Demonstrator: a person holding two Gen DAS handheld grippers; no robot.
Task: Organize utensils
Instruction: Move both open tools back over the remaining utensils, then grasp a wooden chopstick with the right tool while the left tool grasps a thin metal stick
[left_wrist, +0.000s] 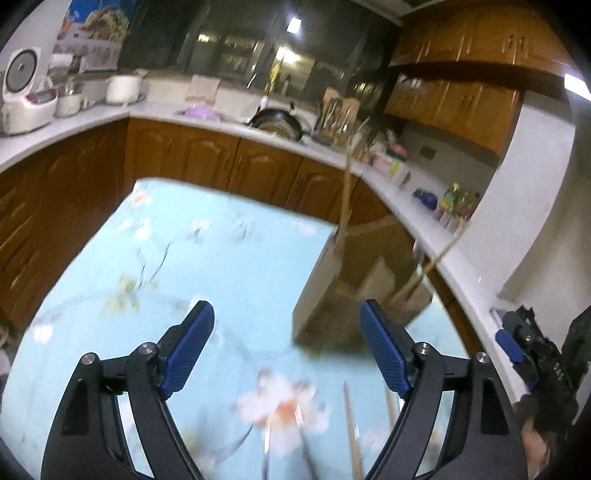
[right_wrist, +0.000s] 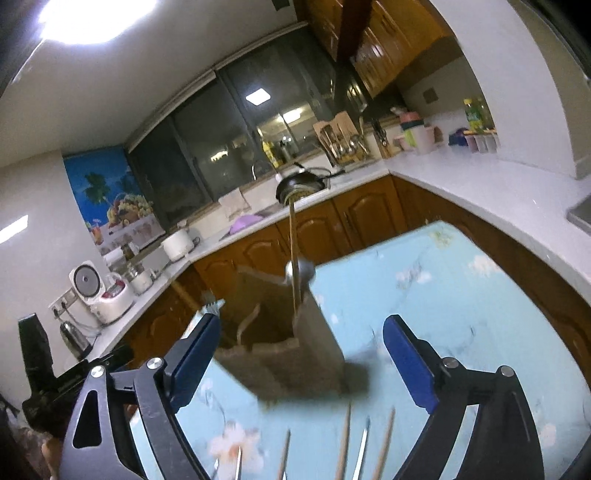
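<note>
A grey-brown square utensil holder (left_wrist: 325, 295) (right_wrist: 280, 369) stands on the table with the light-blue flowered cloth (left_wrist: 221, 258) (right_wrist: 461, 314). Wooden chopsticks (left_wrist: 345, 199) (right_wrist: 293, 251), a metal spoon (right_wrist: 304, 271) and a fork (right_wrist: 212, 304) stick up out of it. Several loose chopsticks and metal utensils (right_wrist: 345, 443) (left_wrist: 351, 432) lie on the cloth in front of the holder, below both grippers. My left gripper (left_wrist: 286, 314) is open and empty, left of the holder. My right gripper (right_wrist: 303, 325) is open and empty, its fingers wide on either side of the holder without touching it.
A blurred clear glass bowl (left_wrist: 236, 343) sits on the cloth under my left gripper. Brown cabinets and a white counter (left_wrist: 424, 206) wrap around the table, with a rice cooker (right_wrist: 99, 295), a black wok (right_wrist: 303, 181) and bottles on it. The right gripper (left_wrist: 517, 343) shows at the right edge of the left view.
</note>
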